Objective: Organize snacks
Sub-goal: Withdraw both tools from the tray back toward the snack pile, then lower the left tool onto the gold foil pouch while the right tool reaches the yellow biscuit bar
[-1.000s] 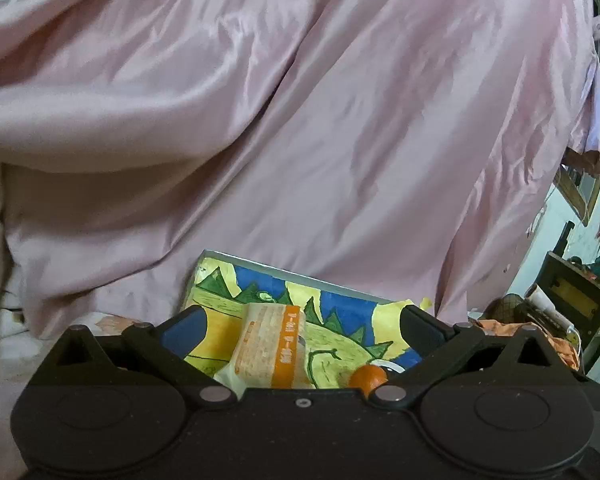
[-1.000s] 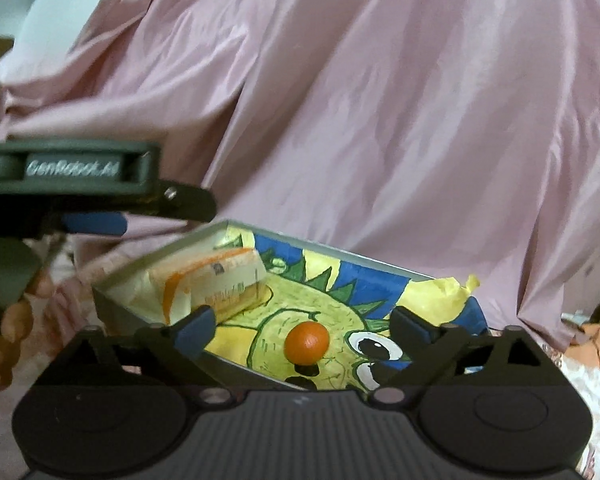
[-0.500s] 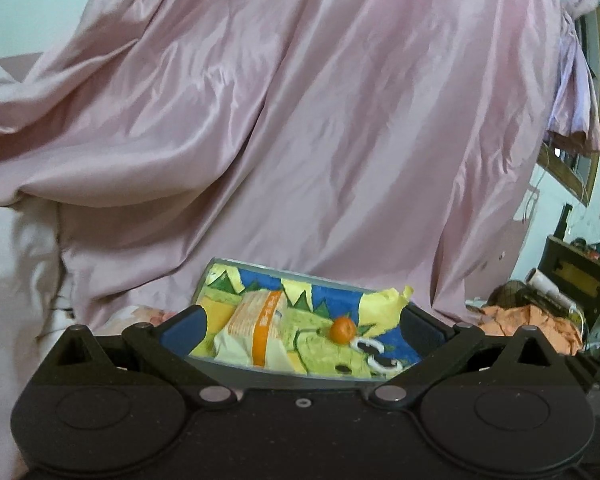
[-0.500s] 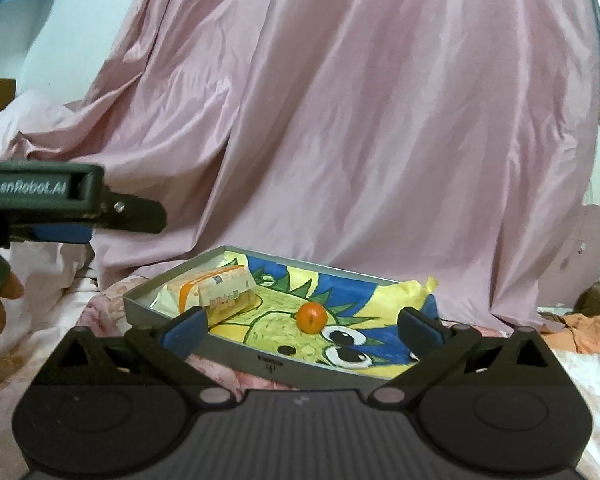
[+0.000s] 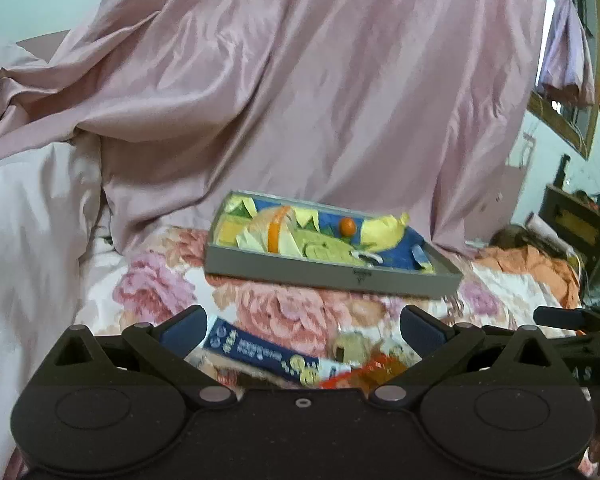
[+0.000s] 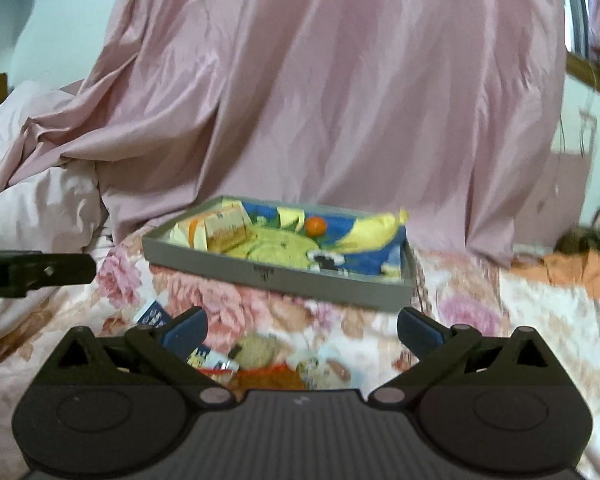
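A grey tray (image 5: 332, 274) (image 6: 284, 278) with a cartoon lining sits on the floral bedspread. Inside lie a cream and orange snack packet (image 5: 272, 232) (image 6: 224, 230) at the left and a small orange ball-shaped snack (image 5: 347, 226) (image 6: 315, 225). Closer to me, loose snacks lie on the bed: a blue packet (image 5: 260, 350) (image 6: 154, 314), a red wrapper (image 5: 380, 370) (image 6: 270, 376) and a pale round piece (image 6: 256, 350). My left gripper (image 5: 302, 326) is open just above the blue packet. My right gripper (image 6: 302, 324) is open above the red wrapper. Neither holds anything.
A pink satin sheet (image 5: 320, 92) hangs behind the tray. White bedding (image 5: 28, 232) bunches at the left. Orange cloth (image 5: 532, 264) and a dark shelf (image 5: 580, 224) are at the right. The left gripper's body (image 6: 32, 274) shows in the right wrist view's left edge.
Both grippers have pulled back and away from the tray, which now looks smaller and farther. The loose snacks on the bedspread have come into view between the fingers.
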Motion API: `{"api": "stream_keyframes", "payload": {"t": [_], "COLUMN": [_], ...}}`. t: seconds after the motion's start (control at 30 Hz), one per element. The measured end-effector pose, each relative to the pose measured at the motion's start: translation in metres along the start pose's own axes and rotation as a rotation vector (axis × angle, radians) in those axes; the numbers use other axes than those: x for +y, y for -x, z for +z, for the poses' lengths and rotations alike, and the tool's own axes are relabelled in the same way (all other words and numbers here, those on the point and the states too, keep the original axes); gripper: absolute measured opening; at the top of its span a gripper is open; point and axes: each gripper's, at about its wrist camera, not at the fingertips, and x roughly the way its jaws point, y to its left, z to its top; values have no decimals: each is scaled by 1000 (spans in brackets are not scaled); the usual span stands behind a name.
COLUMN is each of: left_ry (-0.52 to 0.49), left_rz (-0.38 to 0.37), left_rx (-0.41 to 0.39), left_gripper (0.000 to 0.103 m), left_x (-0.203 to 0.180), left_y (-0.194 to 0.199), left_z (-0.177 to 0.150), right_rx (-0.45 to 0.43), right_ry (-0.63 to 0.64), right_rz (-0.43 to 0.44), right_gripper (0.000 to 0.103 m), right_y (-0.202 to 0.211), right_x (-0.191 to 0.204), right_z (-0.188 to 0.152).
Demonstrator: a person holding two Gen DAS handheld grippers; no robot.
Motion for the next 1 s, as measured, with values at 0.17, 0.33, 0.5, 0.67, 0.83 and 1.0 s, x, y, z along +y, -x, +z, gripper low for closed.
{"api": "stream_keyframes", "payload": {"t": [0.17,0.33,0.5,0.67,0.83,1.0], "left_ry": [-22,-68,-126,-158,-200,-232], "left_rz": [-12,-41,-71,-97,-123,-132], "left_rx": [60,141,220,295,349,398], "left_gripper": [102,102,102,102,102,102], "left_x": [-6,-18,-28,-34,-42,-47], "left_y": [1,-11,-25,-36,-44,-56], "left_z": [-16,-33,-51,-67,-79,-89], "right_rx": [139,256,333,403,512,586], "right_ry": [-61,-75,-86,-38,-11,-38], "right_rz": [-8,-20,-14,-23,48,94], "right_gripper": [103,103,103,103,103,103], "right_y": [-7,-22,-34,-45,-61,-79], "right_x": [-11,-18,-22,-19,-19,-28], "right_z": [-13,-26,-35,-47,-60,-59]}}
